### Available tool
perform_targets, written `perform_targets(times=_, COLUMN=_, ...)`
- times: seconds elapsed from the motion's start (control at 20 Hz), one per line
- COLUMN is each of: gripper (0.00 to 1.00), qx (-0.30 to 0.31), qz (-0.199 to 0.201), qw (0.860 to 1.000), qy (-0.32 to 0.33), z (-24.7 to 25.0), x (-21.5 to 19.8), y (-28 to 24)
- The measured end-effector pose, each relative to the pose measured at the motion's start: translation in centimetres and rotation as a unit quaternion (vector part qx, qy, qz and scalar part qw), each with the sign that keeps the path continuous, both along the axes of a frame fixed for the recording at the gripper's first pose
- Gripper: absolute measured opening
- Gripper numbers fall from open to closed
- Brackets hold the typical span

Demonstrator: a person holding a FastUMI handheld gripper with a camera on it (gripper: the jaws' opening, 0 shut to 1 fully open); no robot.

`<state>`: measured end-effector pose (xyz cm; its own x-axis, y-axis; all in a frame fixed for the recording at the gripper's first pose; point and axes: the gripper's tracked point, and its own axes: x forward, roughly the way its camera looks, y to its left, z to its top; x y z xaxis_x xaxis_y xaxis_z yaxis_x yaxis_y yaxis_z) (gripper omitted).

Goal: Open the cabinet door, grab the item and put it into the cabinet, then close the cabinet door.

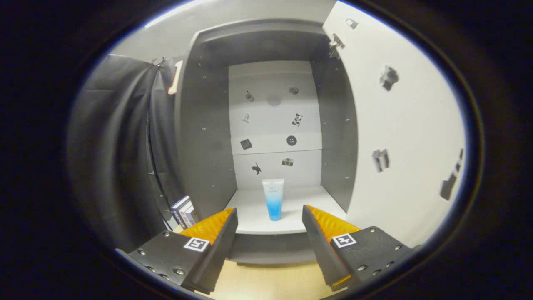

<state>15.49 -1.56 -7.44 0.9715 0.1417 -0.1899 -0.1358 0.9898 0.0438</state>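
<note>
Cabinet (204, 125): you are facing its open front; grey side walls, a pale back panel dotted with small dark stickers, and a white shelf floor at the bottom.
Cabinet door (399, 137): it stands swung wide open on your right, hinged at the cabinet's right wall, its white inner face turned toward you and carrying a few dark stickers.
Booth wall (112, 158): black cloth hangs to the left of the cabinet, just beside its left side wall.
Table (266, 281): you see a strip of light wood surface below the cabinet's base, between your two fingers.
Gripper (270, 218): your fingers are spread wide apart and hold nothing; their tips sit at the front edge of the shelf floor, one to each side of the tube, neither touching it.
Books (183, 210): a small stack stands by the foot of the cabinet's left wall, outside it, just beyond your left finger.
Tube (273, 198): the blue and white squeeze tube stands upright on its cap inside the cabinet, on the shelf floor, about midway across, ahead of your fingers and in line with the gap between them.
</note>
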Motion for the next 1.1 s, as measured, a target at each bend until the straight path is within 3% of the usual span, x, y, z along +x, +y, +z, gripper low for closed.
perform_targets(times=0.15, gripper=0.92, qx=0.001, qz=-0.013, qw=1.0, qy=-0.001, z=1.2, x=-6.0, y=-1.7)
perform_targets(times=0.35, gripper=0.92, qx=0.007, qz=-0.061, qw=0.998, qy=-0.002, z=2.5, x=-13.6, y=-6.9)
perform_targets(times=0.5, gripper=0.92, qx=-0.044, qz=-0.101, qw=0.994, qy=-0.002, z=2.7, x=-18.3, y=-11.9)
perform_targets(times=0.6, gripper=0.92, qx=-0.043, qz=-0.12, qw=0.992, qy=0.004, z=2.8, x=-20.9, y=-13.9)
perform_targets(times=0.85, gripper=0.92, qx=-0.039, qz=-0.169, qw=0.985, qy=0.01, z=2.6, x=-24.5, y=-20.5)
perform_targets(times=1.1, gripper=0.92, qx=-0.023, qz=-0.212, qw=0.977, qy=0.004, z=3.0, x=-23.7, y=-27.9)
